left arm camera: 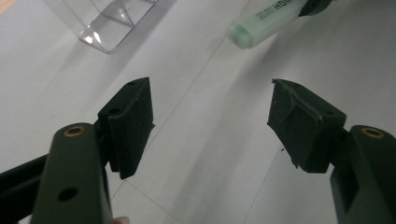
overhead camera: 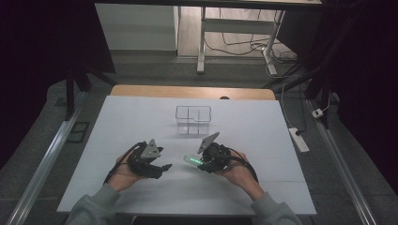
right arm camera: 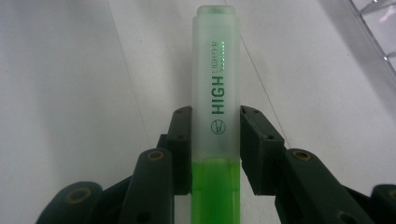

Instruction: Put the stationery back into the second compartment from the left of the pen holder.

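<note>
The right hand-held gripper clamped the green highlighter at its frosted cap, pen held level just above the white table. The left hand-held gripper stood wide open and empty, facing the cap end. Best play, I'd say: close squarely on the smooth, slippery translucent plastic, then pull straight. The clear, divided organizer waited beyond, rigid and glossy.

Lighting: dim room, dark corners in high view; white table brightest. Soft shadows. Both gripper views grainy, near parts blurred.
</note>
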`<action>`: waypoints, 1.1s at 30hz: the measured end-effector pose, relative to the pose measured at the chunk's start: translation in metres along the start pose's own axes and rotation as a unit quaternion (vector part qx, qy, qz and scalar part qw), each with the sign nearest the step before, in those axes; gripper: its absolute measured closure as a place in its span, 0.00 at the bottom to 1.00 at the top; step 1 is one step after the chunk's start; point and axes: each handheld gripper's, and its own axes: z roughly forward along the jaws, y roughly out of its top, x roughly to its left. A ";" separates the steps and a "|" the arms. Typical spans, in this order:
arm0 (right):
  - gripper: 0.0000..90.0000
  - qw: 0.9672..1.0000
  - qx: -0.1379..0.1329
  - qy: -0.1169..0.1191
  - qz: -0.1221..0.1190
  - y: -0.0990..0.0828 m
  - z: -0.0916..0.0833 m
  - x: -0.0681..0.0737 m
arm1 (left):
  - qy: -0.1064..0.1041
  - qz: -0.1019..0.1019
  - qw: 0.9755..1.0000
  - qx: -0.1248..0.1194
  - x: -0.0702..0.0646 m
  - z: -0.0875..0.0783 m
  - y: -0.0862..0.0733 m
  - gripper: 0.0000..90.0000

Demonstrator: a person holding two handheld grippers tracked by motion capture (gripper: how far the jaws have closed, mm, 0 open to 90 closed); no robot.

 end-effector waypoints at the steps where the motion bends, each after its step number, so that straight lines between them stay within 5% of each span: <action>1: 0.74 1.000 0.000 0.002 -0.003 0.001 0.001 0.000 | -0.001 0.004 1.000 0.002 -0.001 0.001 0.002 0.34; 12: 0.74 1.000 0.007 0.010 -0.026 0.010 0.008 0.006 | -0.019 0.064 0.997 0.034 -0.010 0.017 0.020 0.36; 21: 0.74 0.999 0.010 0.025 -0.044 0.014 0.012 0.009 | -0.033 0.084 0.995 0.050 -0.011 0.028 0.028 0.39; 28: 0.74 0.998 0.010 0.033 -0.059 0.017 0.013 0.012 | -0.054 0.104 0.991 0.068 -0.013 0.040 0.031 0.42; 33: 0.74 0.997 0.008 0.046 -0.066 0.019 0.015 0.015 | -0.072 0.125 0.986 0.080 -0.018 0.045 0.031 0.53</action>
